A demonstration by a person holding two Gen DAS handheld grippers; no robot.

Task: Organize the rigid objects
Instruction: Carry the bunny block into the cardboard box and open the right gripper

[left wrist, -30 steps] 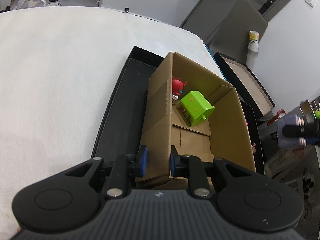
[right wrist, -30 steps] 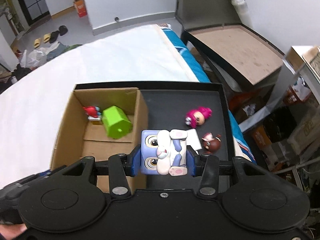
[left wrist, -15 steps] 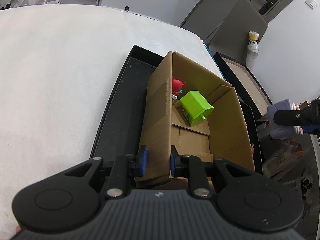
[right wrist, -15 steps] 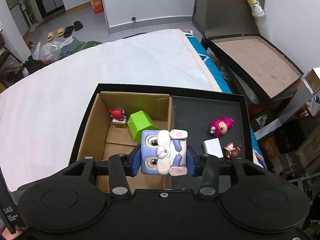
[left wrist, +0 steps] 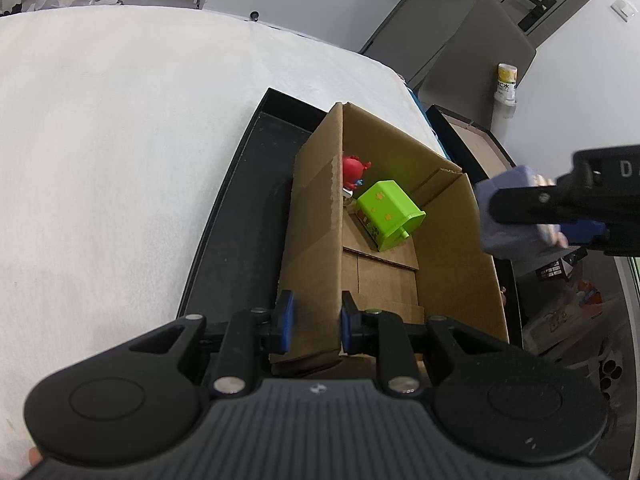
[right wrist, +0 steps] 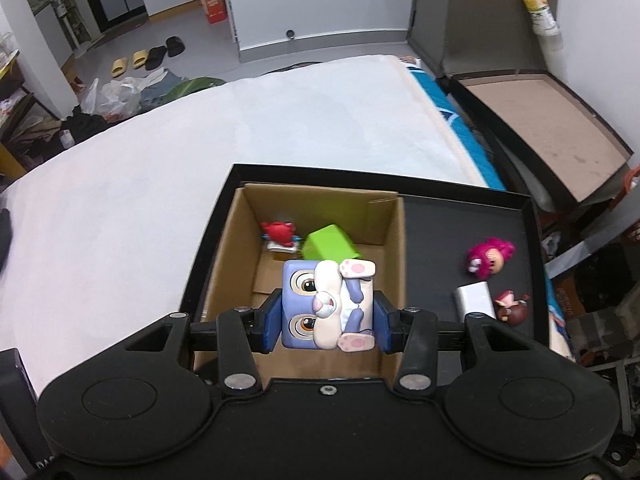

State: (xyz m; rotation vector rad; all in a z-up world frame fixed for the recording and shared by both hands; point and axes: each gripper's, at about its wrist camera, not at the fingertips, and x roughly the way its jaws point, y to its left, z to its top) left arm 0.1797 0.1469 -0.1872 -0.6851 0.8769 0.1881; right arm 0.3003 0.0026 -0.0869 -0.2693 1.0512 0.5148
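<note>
Left tongs (left wrist: 314, 322): clenched on the near side wall of the cardboard box (left wrist: 456, 240), one pad outside and one inside, apparently to steady the box while it is being filled.
Right tongs (right wrist: 326, 320): grasping the blue cube toy (right wrist: 326, 306) by two opposite faces, its rabbit figure facing the camera; the toy hangs above the open box (seen from the left wrist, it sits just over the box's right wall).
Box contents: a green block toy (right wrist: 330, 244) and a red figure (right wrist: 280, 234) lie at the far end, touching or nearly so, which leaves the near floor of the box bare for the cube.
Box position: standing in the left part of a black tray (right wrist: 440, 216) that rests on a white bed (right wrist: 160, 184).
Still outside: a pink-haired figure (right wrist: 490, 256), a small white box (right wrist: 474, 298) and a brown figure (right wrist: 512, 308) lie on the tray's right part, close together.
Step in hand: by my reading, carrying the cube over for a drop.
Next move calls for: lowering it clear of the green block before letting go.
</note>
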